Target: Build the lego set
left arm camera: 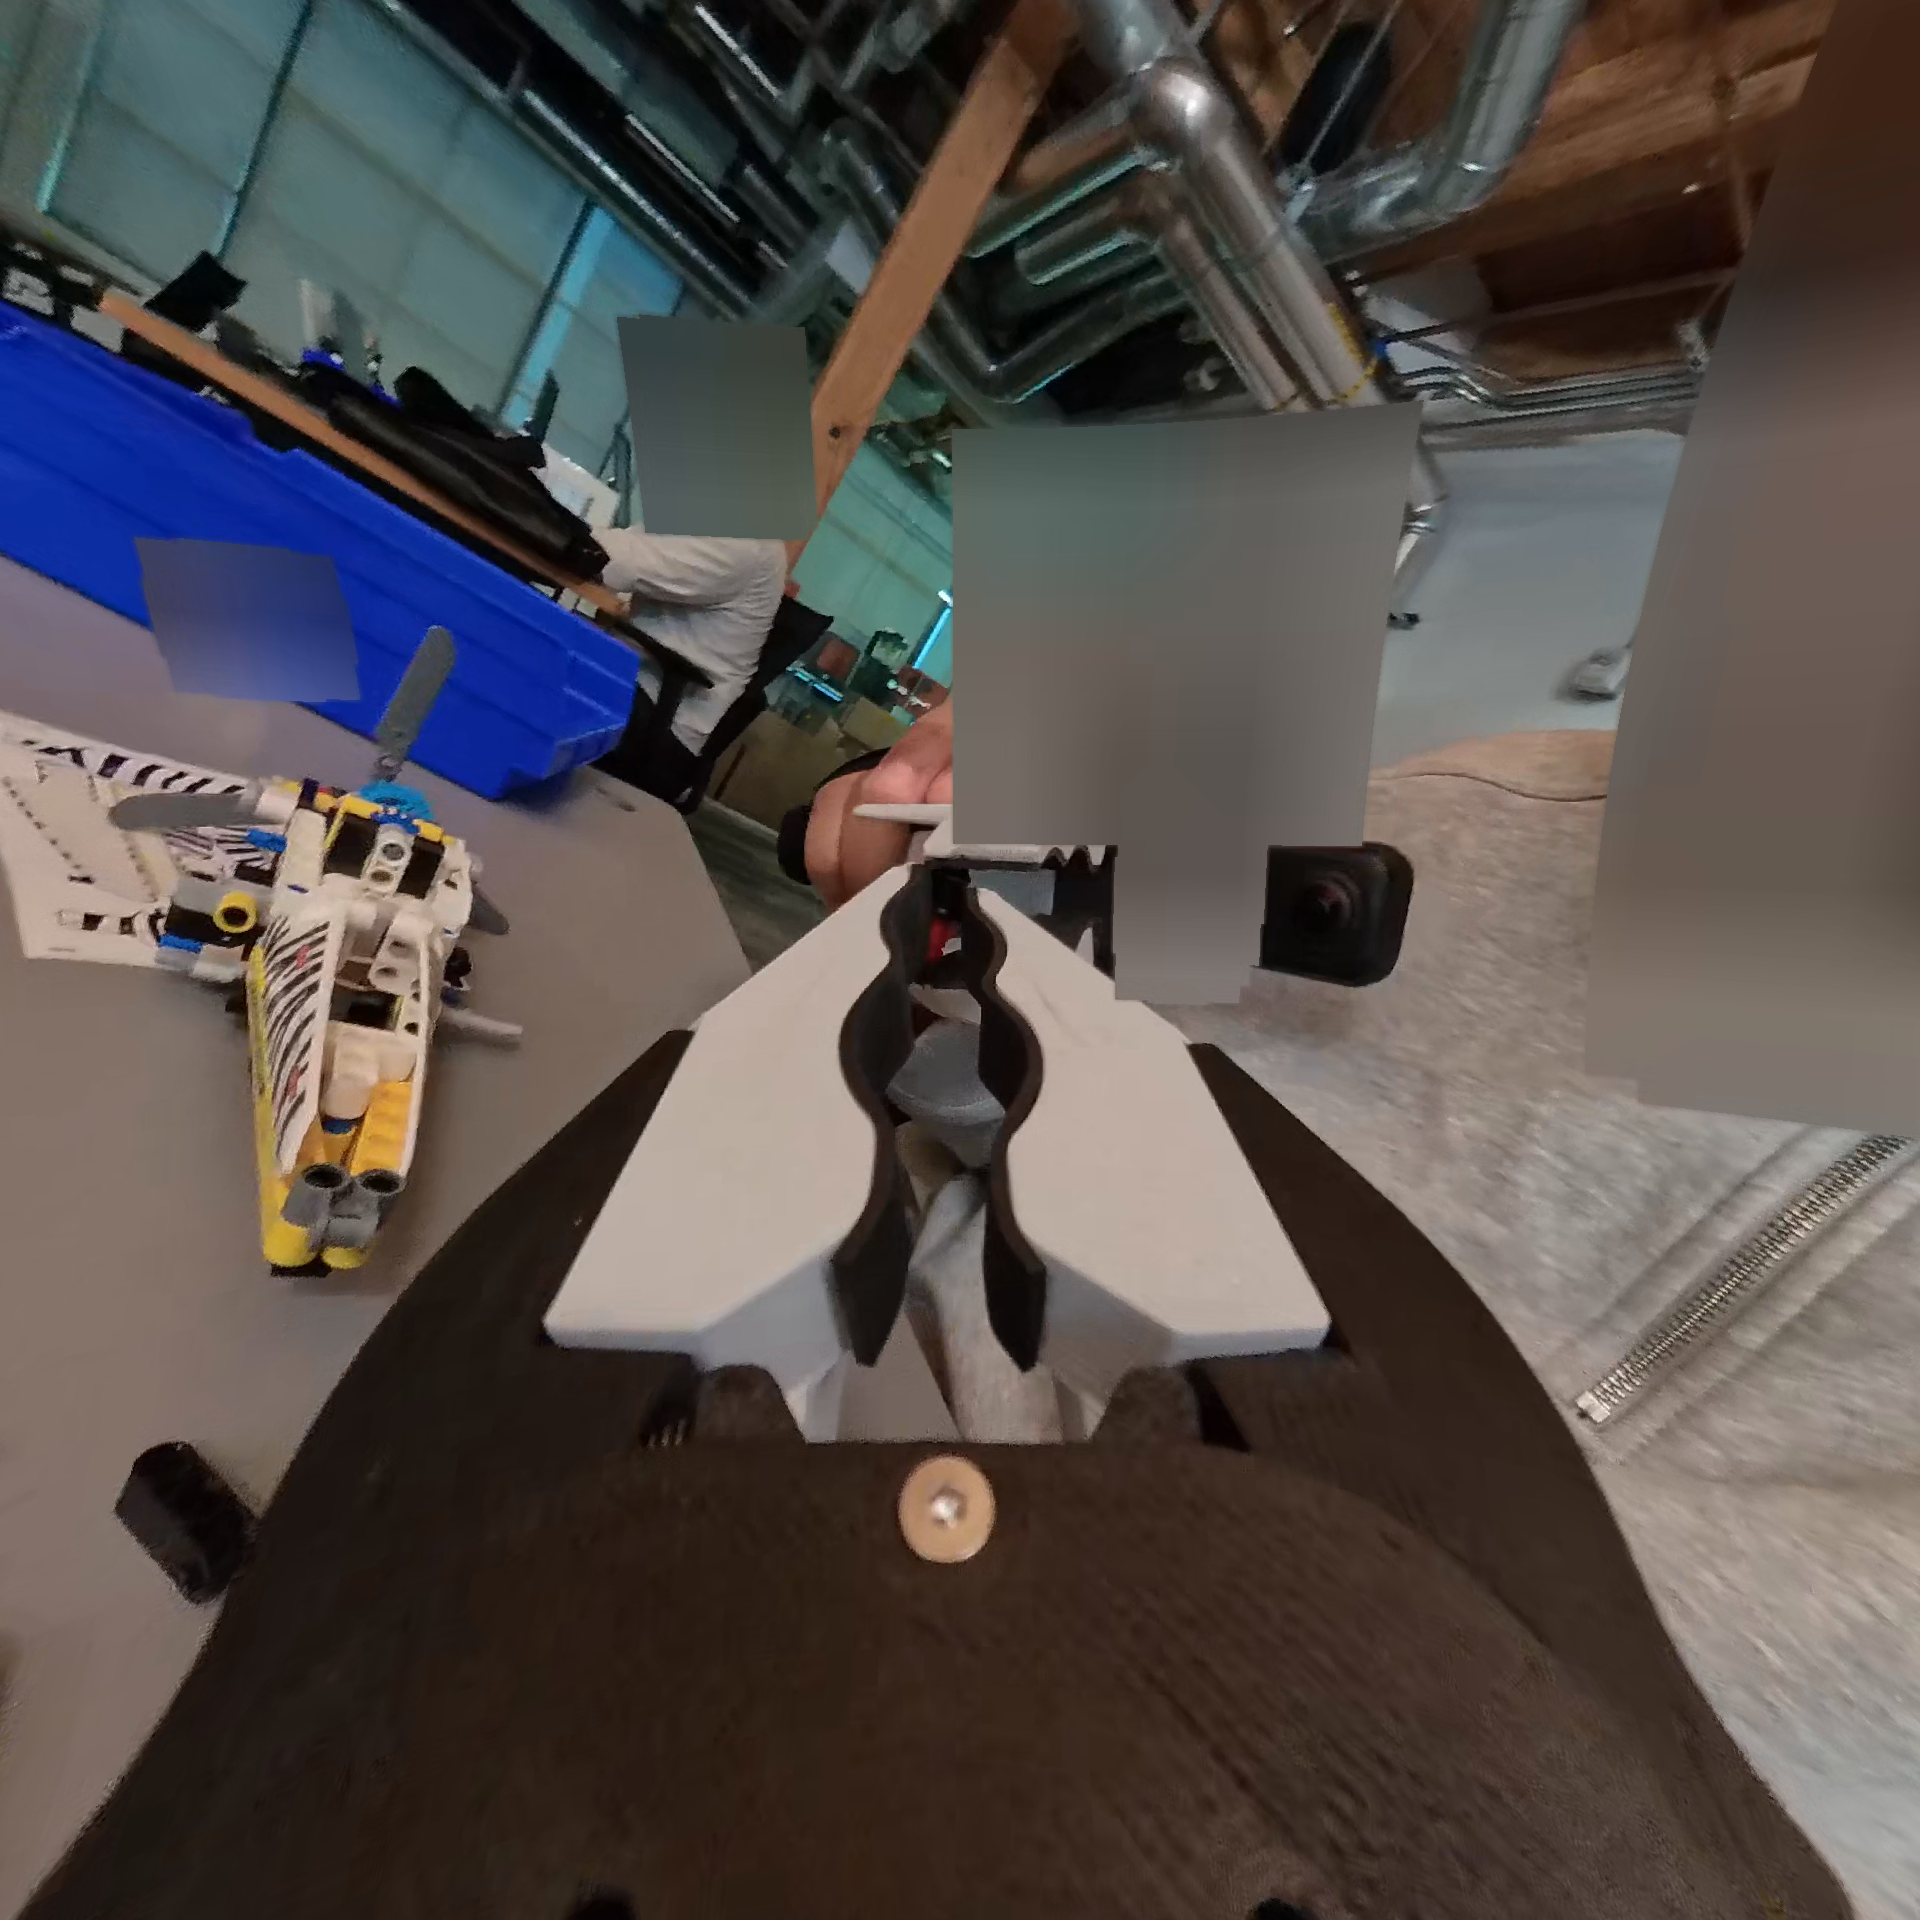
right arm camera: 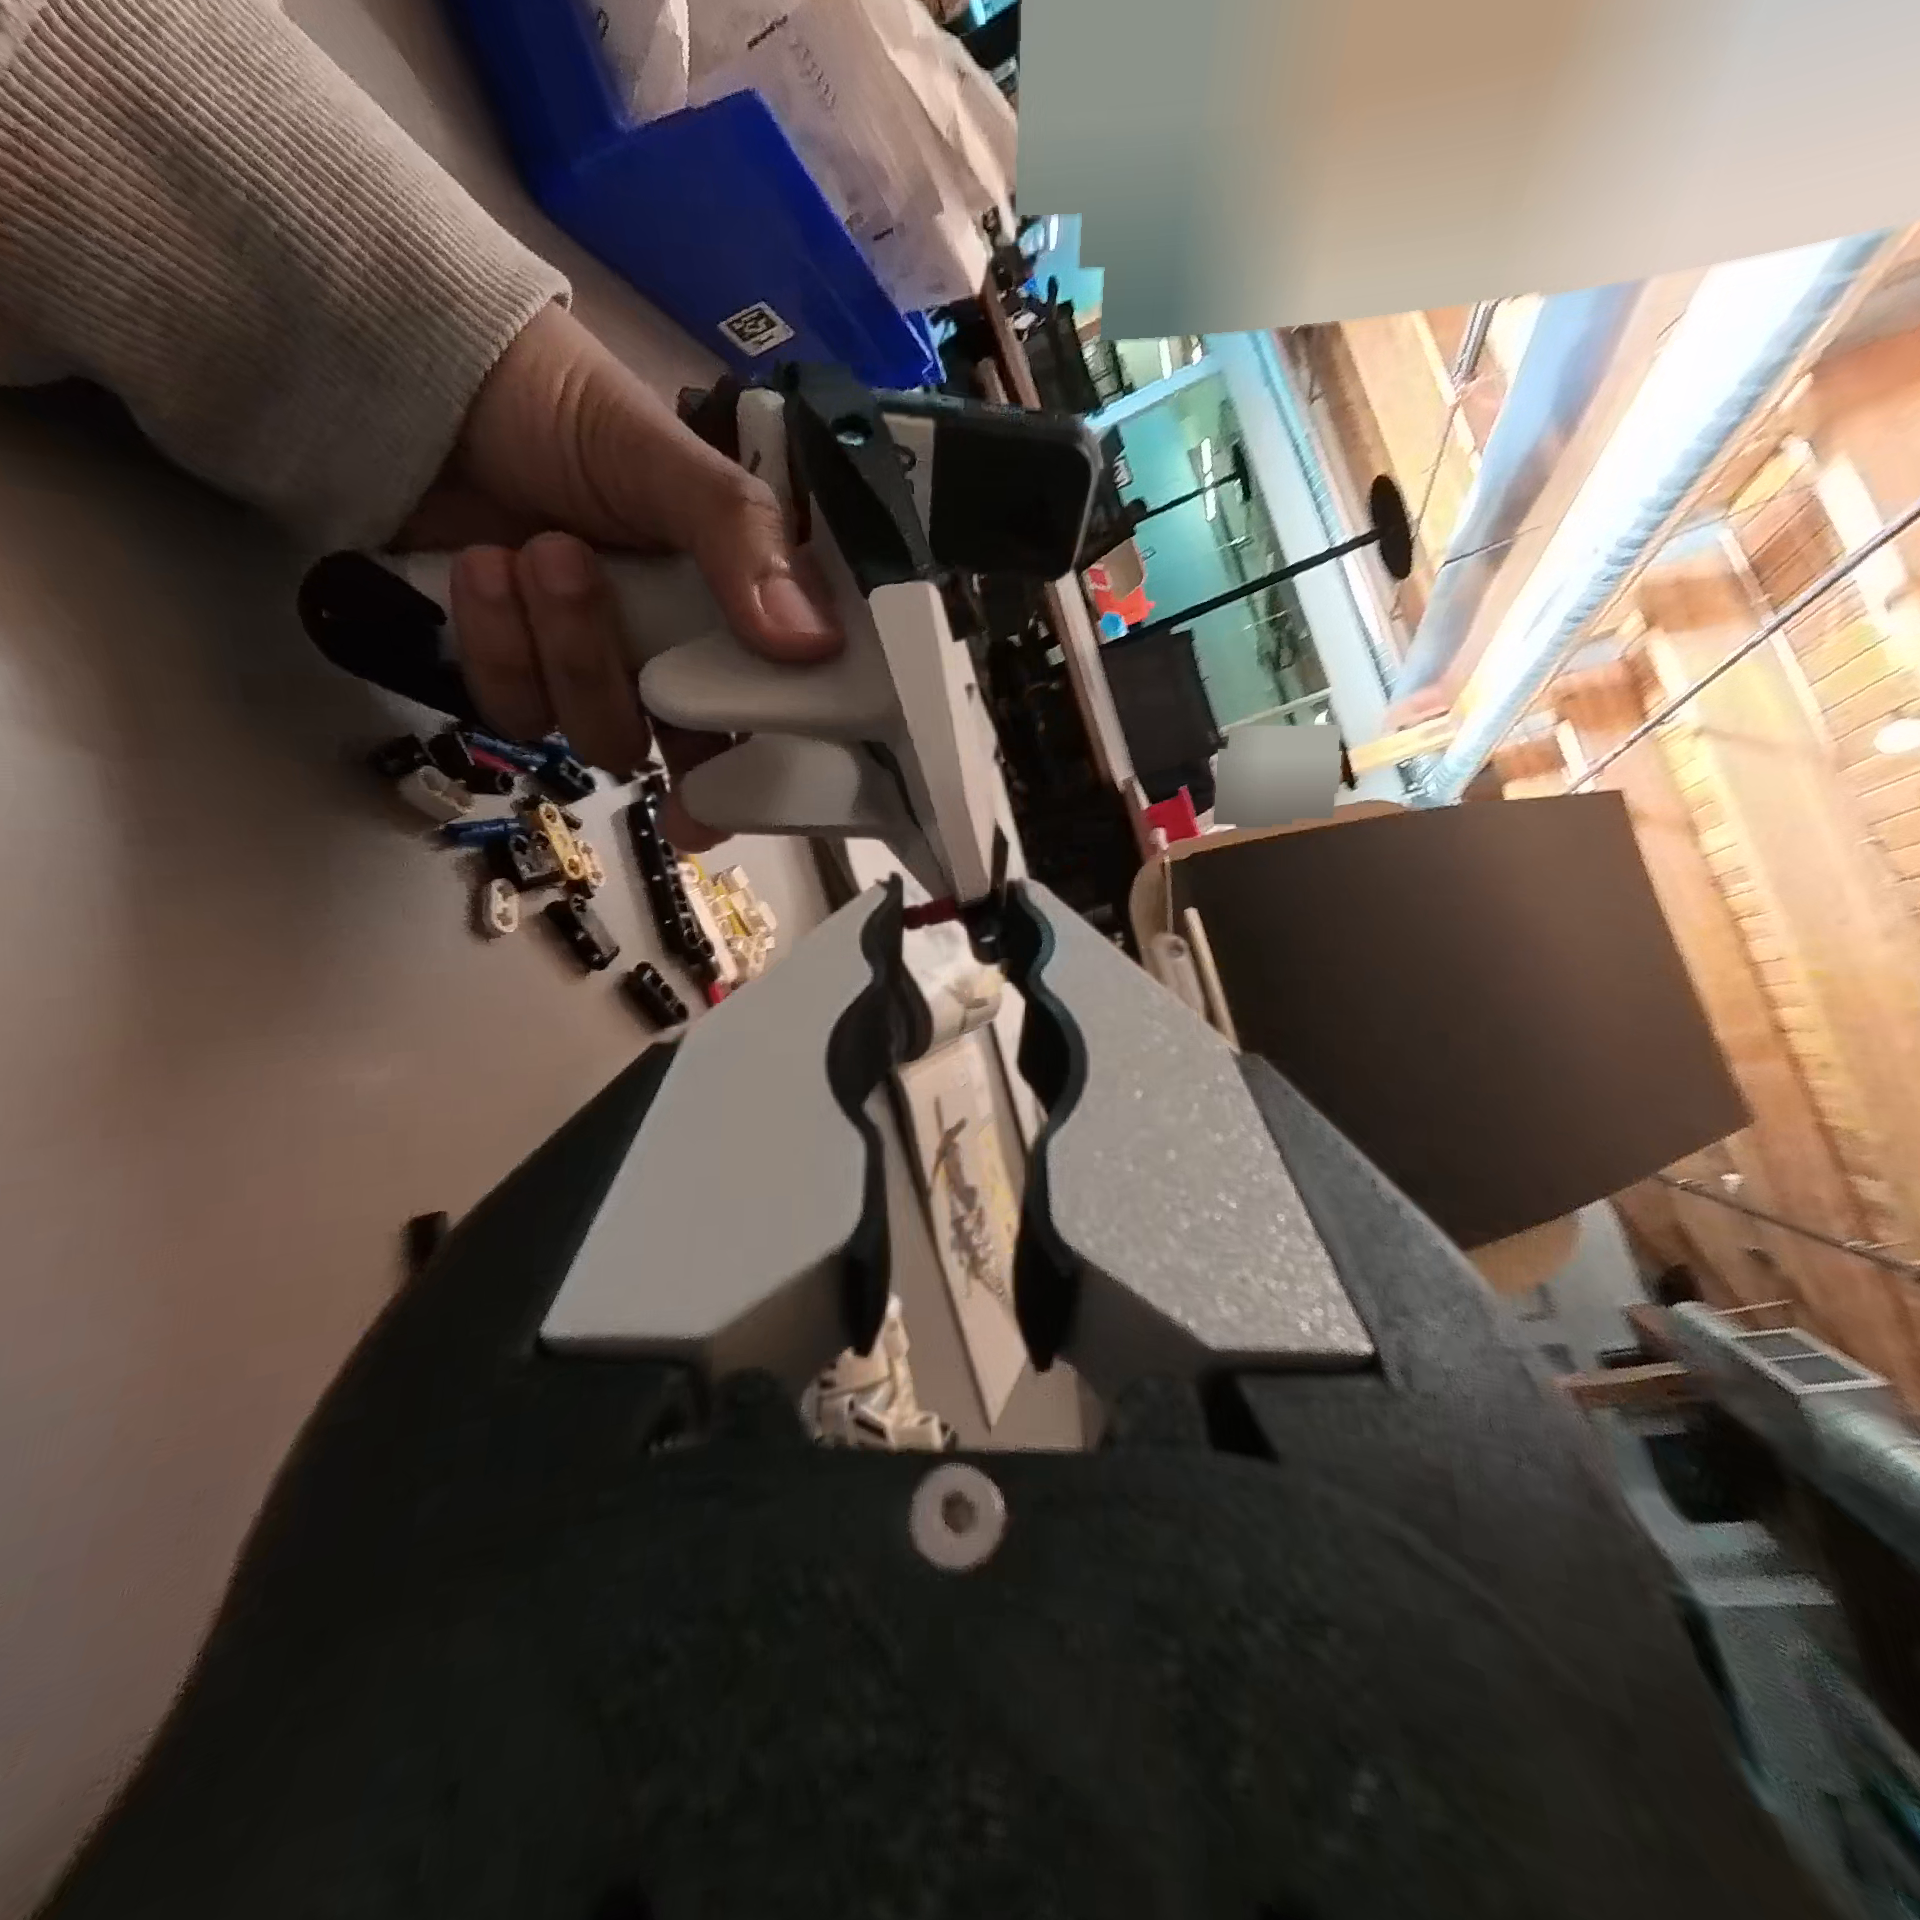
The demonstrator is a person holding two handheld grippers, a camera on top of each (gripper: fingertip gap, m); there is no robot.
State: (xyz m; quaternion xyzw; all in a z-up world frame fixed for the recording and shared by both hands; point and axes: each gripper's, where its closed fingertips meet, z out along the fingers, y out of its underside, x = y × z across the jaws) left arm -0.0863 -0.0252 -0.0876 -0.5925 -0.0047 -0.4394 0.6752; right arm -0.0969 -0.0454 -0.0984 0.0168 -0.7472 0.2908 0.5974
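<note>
A part-built white, yellow and black Lego helicopter [left arm camera: 343, 987] lies on the grey table [left arm camera: 125, 1195], left of my left gripper [left arm camera: 940, 899]. The left gripper is shut on a small red pin [left arm camera: 941, 925] with a black piece. In the right wrist view the left gripper [right arm camera: 977, 883] comes down from above, held by a hand [right arm camera: 582, 499]. My right gripper [right arm camera: 956, 909] is narrowed around the same red pin [right arm camera: 928, 912], which spans between its pads with the black piece [right arm camera: 987, 923]. Both grippers meet tip to tip above the table.
Loose Lego parts [right arm camera: 582, 852] lie on the table. A sticker sheet [left arm camera: 73, 831] sits beside the helicopter. A blue bin [left arm camera: 312, 499] stands behind. An instruction sheet [right arm camera: 966, 1174] and a white Lego part [right arm camera: 873, 1392] lie under the right gripper. A black box [right arm camera: 1455, 1018] stands to the right. Left and right tips are no more than a few centimetres apart.
</note>
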